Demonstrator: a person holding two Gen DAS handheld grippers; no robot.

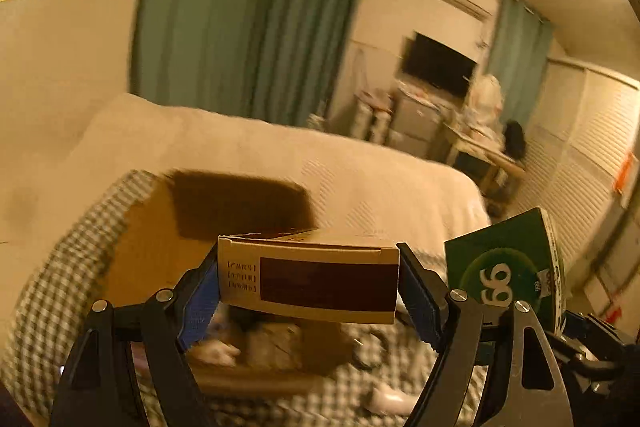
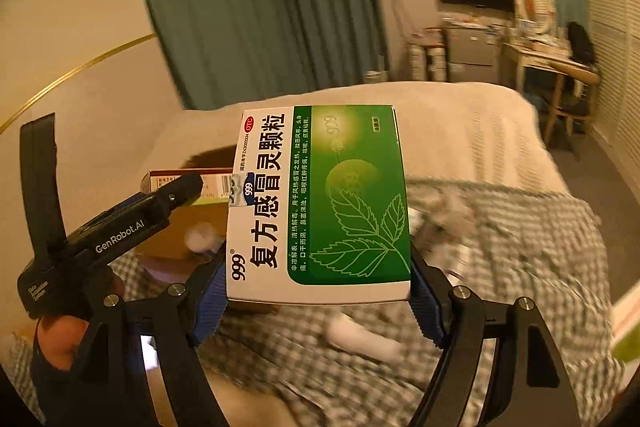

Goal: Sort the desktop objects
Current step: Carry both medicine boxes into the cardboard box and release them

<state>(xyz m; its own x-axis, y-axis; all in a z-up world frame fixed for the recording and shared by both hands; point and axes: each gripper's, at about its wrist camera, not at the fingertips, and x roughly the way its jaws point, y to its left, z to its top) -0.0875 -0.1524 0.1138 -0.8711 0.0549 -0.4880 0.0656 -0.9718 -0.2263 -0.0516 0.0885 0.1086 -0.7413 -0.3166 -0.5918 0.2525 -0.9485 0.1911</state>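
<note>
In the left wrist view, a beige rectangular carton with a dark brown panel (image 1: 308,281) is pinched by the left gripper (image 1: 309,297) above an open brown cardboard box (image 1: 160,247), seemingly on a checked cloth (image 1: 52,291). In the right wrist view, a green-and-white medicine carton (image 2: 324,203) is clamped by the right gripper (image 2: 318,297) over the cloth.

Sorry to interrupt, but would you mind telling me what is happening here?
A person is sorting items with two handheld grippers. The left gripper is clamped on a beige box, and the right gripper is clamped on a green medicine box. Both are held above an open cardboard box on a checked cloth.
</note>
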